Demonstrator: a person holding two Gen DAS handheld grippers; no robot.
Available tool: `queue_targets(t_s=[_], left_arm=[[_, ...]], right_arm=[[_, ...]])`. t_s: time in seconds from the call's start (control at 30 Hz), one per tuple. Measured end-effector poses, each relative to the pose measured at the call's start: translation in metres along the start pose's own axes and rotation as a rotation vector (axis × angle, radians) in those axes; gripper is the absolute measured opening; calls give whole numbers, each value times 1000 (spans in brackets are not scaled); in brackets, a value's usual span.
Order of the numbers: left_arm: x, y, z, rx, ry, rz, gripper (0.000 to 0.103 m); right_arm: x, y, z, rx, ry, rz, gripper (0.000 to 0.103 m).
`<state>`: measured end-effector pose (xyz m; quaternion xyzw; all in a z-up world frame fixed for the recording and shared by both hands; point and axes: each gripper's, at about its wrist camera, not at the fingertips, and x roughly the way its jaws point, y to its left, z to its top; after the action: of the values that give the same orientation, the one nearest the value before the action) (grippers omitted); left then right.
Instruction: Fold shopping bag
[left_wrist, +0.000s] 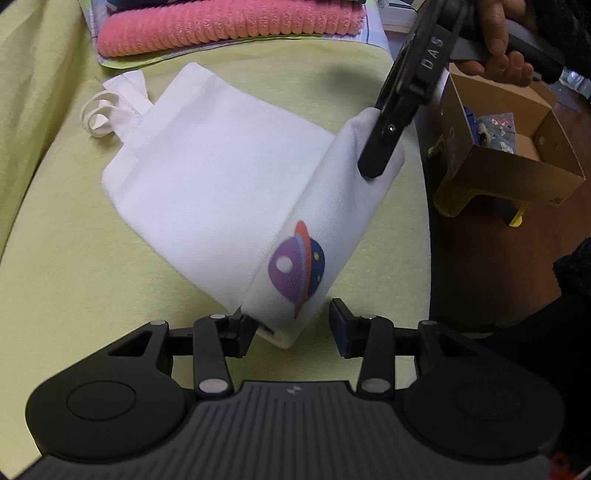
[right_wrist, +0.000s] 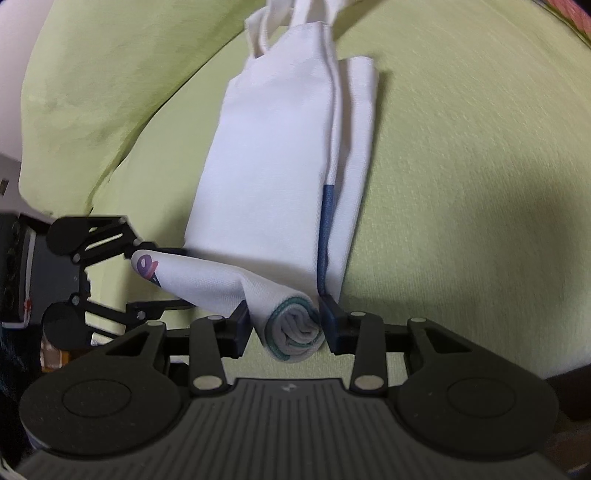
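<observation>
- Handles (left_wrist: 107, 110): soft white loops trailing off the bag's far left end, lying loose on the sheet.
- Bag (left_wrist: 207, 177): white, finely woven fabric, lying flat on the pale green sheet (left_wrist: 66, 266). Its bottom end is rolled up into a fat tube, and a purple planet print (left_wrist: 295, 269) shows on the roll.
- Left gripper (left_wrist: 293, 326): tongs set wide, with the near end of the roll sitting between them, not visibly pinched.
- Right gripper (right_wrist: 284, 326): tongs closed narrow on the roll's other end, where coiled layers show.
- Step, as I judge it: rolling the bottom toward the handles. Next calls for both ends advancing evenly, keeping the tube tight and straight.
</observation>
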<state>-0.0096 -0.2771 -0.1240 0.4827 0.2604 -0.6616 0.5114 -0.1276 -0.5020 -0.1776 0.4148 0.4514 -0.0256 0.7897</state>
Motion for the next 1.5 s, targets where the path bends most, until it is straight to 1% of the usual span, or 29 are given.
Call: queue_targets(t_s=[0.07, 0.1, 0.33, 0.53, 0.67, 0.8, 0.97, 1.07, 1.17, 1.23, 1.37, 1.43, 1.5], left_arm=[[-6, 1, -3, 1, 2, 57, 50], [-9, 0, -4, 7, -4, 73, 49], [-26, -18, -2, 78, -87, 111, 48], [-37, -32, 1, 132, -154, 140, 46], [-27, -36, 4, 121, -161, 139, 46], [-18, -33, 6, 124, -144, 149, 46], [-7, -27, 7, 107, -139, 142, 46], [-3, -24, 7, 92, -142, 132, 47], [1, -23, 5, 97, -151, 128, 47], [2, -21, 5, 92, -155, 123, 48], [3, -20, 6, 89, -155, 119, 51], [3, -19, 7, 87, -156, 116, 51], [4, -19, 7, 85, -156, 114, 51]], right_arm=[[1, -2, 3, 23, 4, -3, 33], [2, -3, 5, 31, 8, -4, 33], [5, -5, 13, 73, 32, -16, 33], [4, -9, 12, 104, 28, 0, 33], [4, -13, 12, 135, 20, 16, 33], [4, -20, 12, 172, 8, 40, 32], [2, -25, 7, 194, -25, 54, 31], [2, -23, -2, 203, -60, 56, 30], [2, -24, -13, 212, -116, 62, 29], [2, -27, -22, 232, -167, 78, 29], [3, -36, -46, 321, -292, 114, 28], [4, -30, -59, 362, -359, 118, 29], [5, -28, -66, 377, -406, 114, 29]])
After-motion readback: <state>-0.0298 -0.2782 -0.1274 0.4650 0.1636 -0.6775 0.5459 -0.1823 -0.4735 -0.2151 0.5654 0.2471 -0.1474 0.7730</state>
